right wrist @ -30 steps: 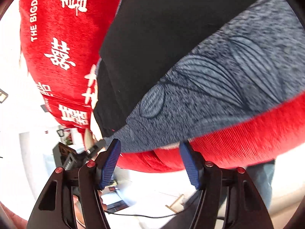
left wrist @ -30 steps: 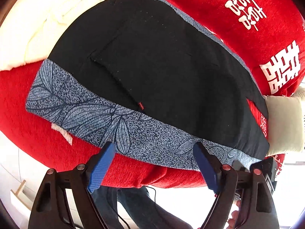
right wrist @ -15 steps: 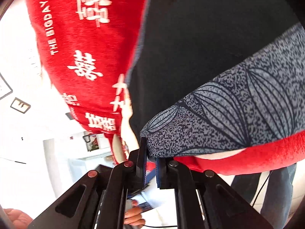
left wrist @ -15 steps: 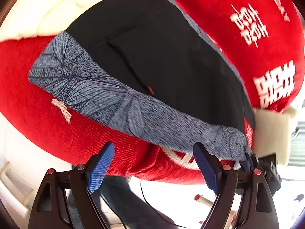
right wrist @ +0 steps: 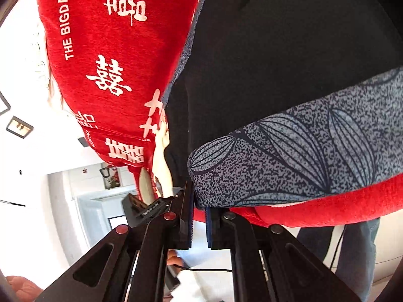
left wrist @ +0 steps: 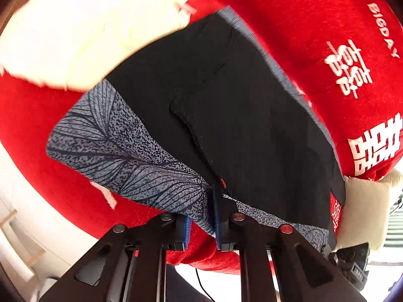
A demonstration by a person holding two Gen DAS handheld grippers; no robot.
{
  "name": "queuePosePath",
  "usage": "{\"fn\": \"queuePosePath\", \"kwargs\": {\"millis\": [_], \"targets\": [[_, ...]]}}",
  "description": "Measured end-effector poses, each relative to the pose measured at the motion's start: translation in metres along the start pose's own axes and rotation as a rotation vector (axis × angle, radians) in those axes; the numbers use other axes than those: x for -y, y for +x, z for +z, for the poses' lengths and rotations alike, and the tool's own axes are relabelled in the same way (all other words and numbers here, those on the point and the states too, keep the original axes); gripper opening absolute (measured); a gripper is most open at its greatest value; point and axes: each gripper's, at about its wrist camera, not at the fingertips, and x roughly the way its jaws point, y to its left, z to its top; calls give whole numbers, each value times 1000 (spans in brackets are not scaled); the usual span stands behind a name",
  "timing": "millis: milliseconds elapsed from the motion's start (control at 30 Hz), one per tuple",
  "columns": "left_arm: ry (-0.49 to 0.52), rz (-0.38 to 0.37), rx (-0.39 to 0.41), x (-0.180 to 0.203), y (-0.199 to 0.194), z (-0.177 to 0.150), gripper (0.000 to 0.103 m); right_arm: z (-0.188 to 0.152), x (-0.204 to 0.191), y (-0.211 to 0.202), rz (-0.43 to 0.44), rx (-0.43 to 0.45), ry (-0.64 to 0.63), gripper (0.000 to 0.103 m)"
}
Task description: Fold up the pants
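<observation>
Plainly, the black pants lay spread ahead of both tools on a red blanket. Their grey leaf-print band was bunched between the left tool's closing jaws, while the right tool was clamped on the band's corner. A cream pillow lay beyond.

Room: bright, white-walled, daylight-washed.
Red cover with white characters and "THE BIGDAY" lettering spans the surface in both views. Cream bedding bunched at its far end, a cream cushion at one edge. White wall carries a small dark-framed picture; pale floor below, crossed by a black cable.
</observation>
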Motion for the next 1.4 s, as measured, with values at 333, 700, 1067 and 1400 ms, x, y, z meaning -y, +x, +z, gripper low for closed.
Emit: {"fn": "queuePosePath", "kwargs": {"millis": [333, 700, 1067, 1400], "targets": [[111, -18, 52, 84, -44, 70, 16, 58, -92, -26, -118, 0, -274, 8], [222, 26, 22, 136, 56, 205, 16, 211, -120, 51, -327, 0, -381, 8], [255, 12, -78, 134, 120, 241, 26, 282, -75, 131, -489, -53, -329, 4], [452, 216, 15, 144, 81, 216, 87, 277, -95, 123, -501, -60, -320, 48]]}}
